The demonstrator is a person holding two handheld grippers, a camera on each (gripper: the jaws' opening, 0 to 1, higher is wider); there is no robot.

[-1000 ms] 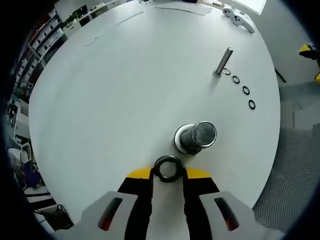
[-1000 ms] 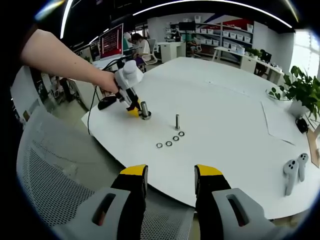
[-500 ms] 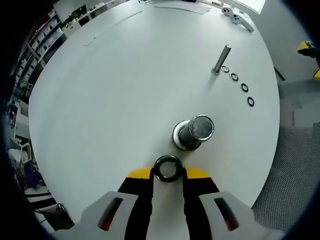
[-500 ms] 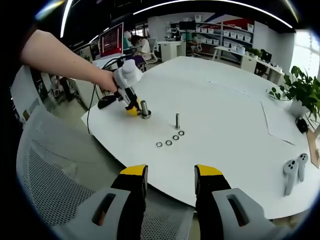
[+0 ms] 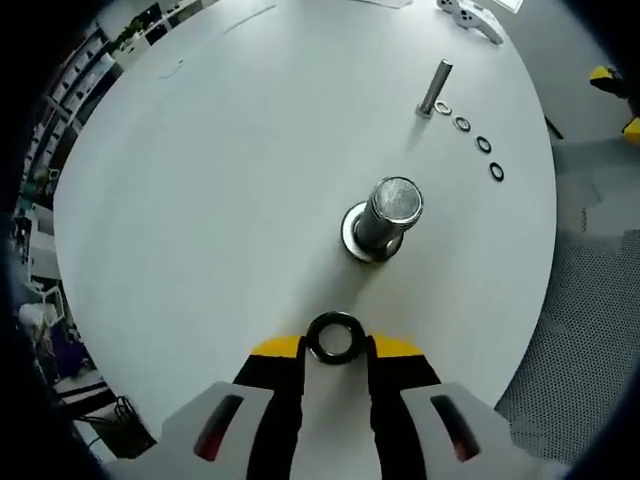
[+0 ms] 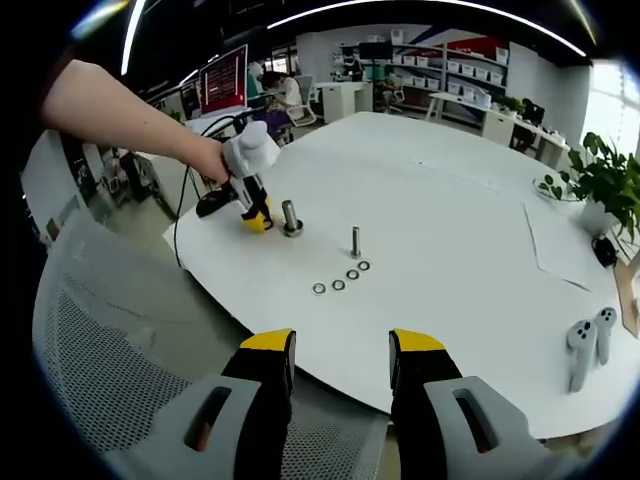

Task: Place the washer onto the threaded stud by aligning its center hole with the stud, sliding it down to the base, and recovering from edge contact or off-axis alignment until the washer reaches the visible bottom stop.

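One washer (image 5: 334, 338), black, rigid, light, probably slick: your left gripper (image 5: 335, 348) pinches it by the outer rim, hole clear, just short of the threaded stud (image 5: 384, 215). Right gripper (image 6: 340, 345) idle, jaws apart.

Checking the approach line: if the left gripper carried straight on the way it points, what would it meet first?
Probably the thick stud, just ahead of the left gripper and the washer it holds; height is unclear.
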